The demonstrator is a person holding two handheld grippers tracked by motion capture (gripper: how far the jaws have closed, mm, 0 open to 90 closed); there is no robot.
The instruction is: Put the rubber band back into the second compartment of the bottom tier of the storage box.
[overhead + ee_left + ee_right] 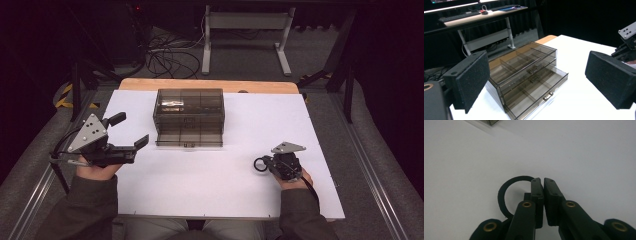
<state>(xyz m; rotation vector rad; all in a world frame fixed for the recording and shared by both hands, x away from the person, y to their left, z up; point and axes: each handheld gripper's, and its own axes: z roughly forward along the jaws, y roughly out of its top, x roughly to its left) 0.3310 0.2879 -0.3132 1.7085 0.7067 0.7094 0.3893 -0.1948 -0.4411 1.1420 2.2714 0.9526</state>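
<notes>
Your left gripper [131, 131] sits at the table's left edge with jaws spread wide, holding nothing. In the left gripper view its pads [469, 82] frame the drawer box [524, 77], so it's aimed straight at the thing from the box's left-front corner.

The drawer box [189, 117] stands mid-table toward the far side, long axis running left-right across the table [200, 175]. Its bottom drawer [189, 139] is pulled out toward you; in the left gripper view its small handle [547, 95] faces the near edge. The upper drawers look less far out.

Your right gripper [267, 164] is at the near right, well apart from the box. Its jaws are pressed together on the black ring [506, 195], which it pinches at the ring's right side, low over the table.

Key relation: the open drawer lies forward and to the left of the ring-holding gripper. My read is that the ring goes in there, so the right hand carries it forward-left while the left, nearer the box, can steady it.
</notes>
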